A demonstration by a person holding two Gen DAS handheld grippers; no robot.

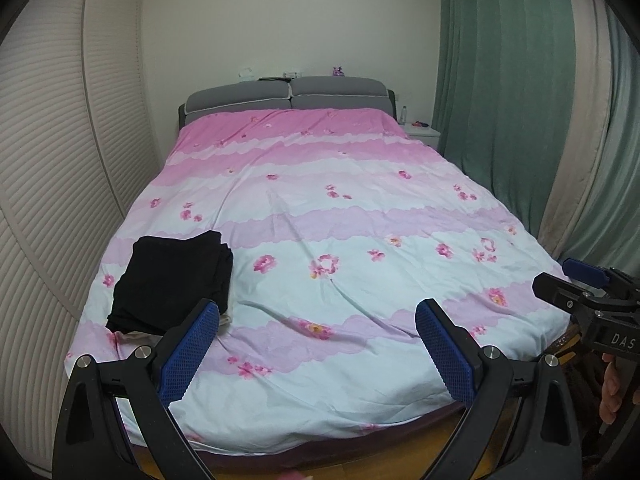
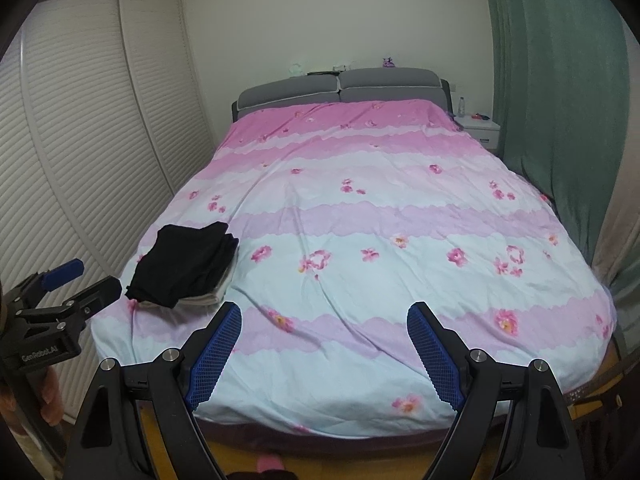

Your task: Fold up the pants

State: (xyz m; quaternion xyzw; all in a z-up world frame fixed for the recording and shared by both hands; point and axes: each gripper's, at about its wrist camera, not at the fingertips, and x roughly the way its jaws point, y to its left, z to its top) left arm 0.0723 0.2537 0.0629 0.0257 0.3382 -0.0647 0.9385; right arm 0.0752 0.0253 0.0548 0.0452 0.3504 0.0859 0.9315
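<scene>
Black pants (image 1: pixel 172 284) lie folded in a stack on the near left part of the bed, on top of a pale folded garment (image 1: pixel 224 318). They also show in the right wrist view (image 2: pixel 184 266). My left gripper (image 1: pixel 318 312) is open and empty, held above the foot of the bed, its left finger just in front of the pants. My right gripper (image 2: pixel 324 318) is open and empty, also over the foot of the bed, to the right of the pants. Each gripper shows at the edge of the other's view: the right gripper (image 1: pixel 576 284) and the left gripper (image 2: pixel 76 280).
The bed (image 1: pixel 360 208) has a pink, white and lilac floral cover and a grey headboard (image 1: pixel 288 94). A louvred wardrobe (image 1: pixel 48 160) runs along the left. Green curtains (image 1: pixel 500 80) hang on the right, with a white nightstand (image 1: pixel 422 132) beside them. Wooden floor (image 2: pixel 360 456) lies below.
</scene>
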